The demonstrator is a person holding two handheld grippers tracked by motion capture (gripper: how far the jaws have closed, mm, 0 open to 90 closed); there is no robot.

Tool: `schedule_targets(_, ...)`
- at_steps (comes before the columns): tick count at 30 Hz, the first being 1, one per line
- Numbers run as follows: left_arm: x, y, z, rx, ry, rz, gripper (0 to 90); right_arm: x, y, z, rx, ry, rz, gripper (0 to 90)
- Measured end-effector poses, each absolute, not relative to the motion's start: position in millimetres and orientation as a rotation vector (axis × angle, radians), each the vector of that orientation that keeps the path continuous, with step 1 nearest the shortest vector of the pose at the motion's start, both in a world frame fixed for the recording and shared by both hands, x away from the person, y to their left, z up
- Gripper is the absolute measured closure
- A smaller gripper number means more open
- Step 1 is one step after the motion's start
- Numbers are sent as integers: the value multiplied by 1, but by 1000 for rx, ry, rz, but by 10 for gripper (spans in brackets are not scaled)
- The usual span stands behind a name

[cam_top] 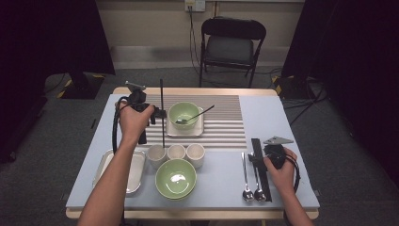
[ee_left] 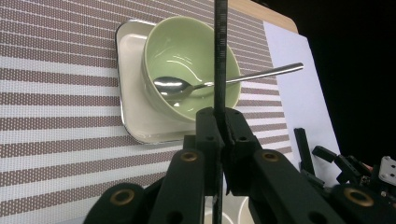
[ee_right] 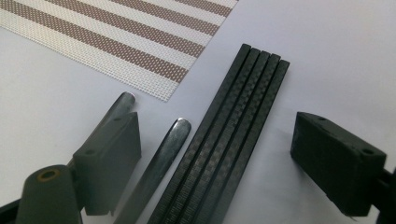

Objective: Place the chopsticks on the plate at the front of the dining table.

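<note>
The thin black chopstick (cam_top: 162, 113) stands nearly upright, pinched low on its shaft between the closed jaws of the left gripper (cam_top: 159, 113); in the left gripper view it (ee_left: 220, 56) runs straight up from the pads, crossing in front of the green bowl beyond. Four more black chopsticks (ee_right: 224, 135), square-edged with a woven carbon pattern, lie flat side by side, touching, between the spread jaws of the right gripper (ee_right: 229, 154).

Hand-held gripper (ee_left: 219, 140) pinching thin black rod (ee_left: 220, 56), green bowl (ee_left: 187, 51) holding spoon (ee_left: 205, 85), seemingly on white tray (ee_left: 133, 88)
</note>
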State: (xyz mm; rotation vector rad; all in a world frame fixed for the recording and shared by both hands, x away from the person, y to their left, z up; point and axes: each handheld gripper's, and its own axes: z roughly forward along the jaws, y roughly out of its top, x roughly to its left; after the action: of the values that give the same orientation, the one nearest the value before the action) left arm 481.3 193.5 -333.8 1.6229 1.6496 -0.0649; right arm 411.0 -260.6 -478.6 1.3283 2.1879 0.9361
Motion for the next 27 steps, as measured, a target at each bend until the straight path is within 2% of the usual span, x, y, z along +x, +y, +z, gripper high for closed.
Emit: schedule_targets(27, 501, 203, -348, 1605, 1685, -57, 863, 411, -261, -479, 1330, 2188, 937, 149)
